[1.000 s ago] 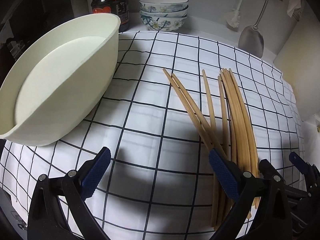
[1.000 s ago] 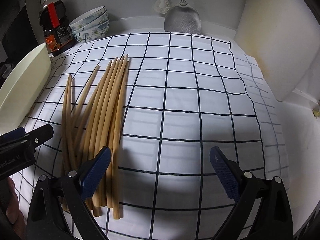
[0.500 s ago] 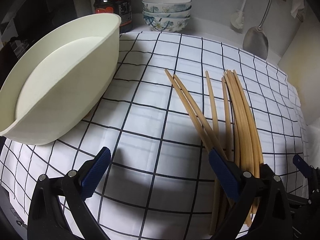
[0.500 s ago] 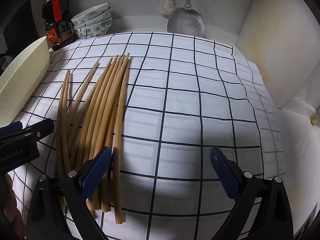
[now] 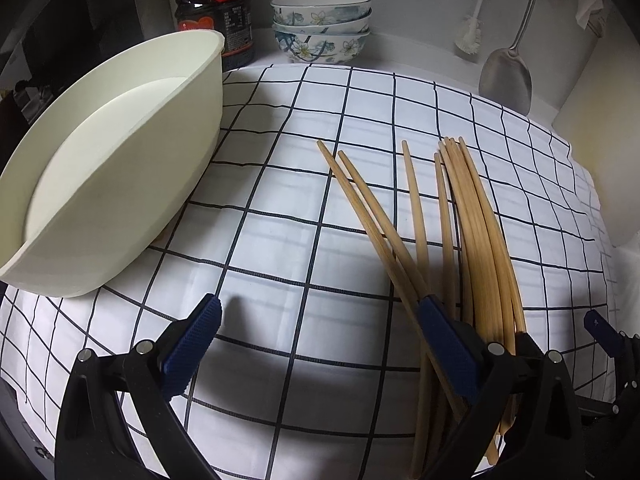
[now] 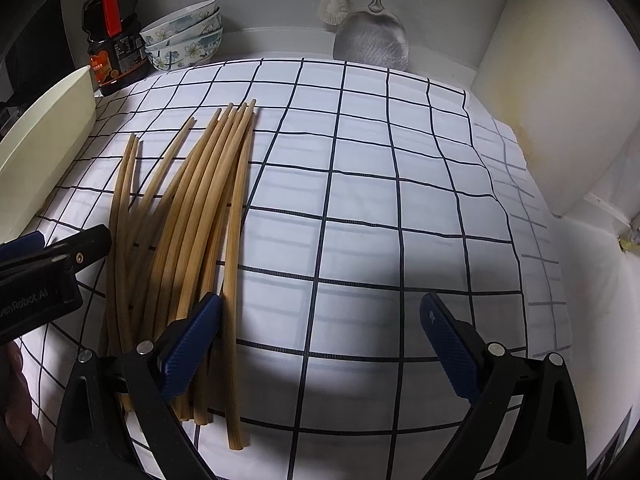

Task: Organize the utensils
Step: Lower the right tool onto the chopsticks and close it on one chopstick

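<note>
Right now both of your claws hang just above the checked cloth (image 6: 400,200), and both are spread wide with nothing in them. Your left gripper (image 5: 320,332) has bare cloth between its fingers, and its right finger sits over the near ends of the chopsticks (image 5: 476,240). Your right gripper (image 6: 320,332) comes at the chopsticks from the other side, so its left finger lies over the same near ends.

The chopsticks lie flat on the cloth in a loose fan. Most are bunched together, and a few splay out toward the cream tub (image 5: 112,184), which sits just past them on the left edge of the cloth.

It looks like you are at the start, lining up for a grab. Next you should slide one claw over the bunch and squeeze, or push the strays in first.

Behind the cloth stand stacked bowls (image 5: 320,26), a dark bottle (image 5: 216,12) and a hanging spatula (image 5: 506,80).
</note>
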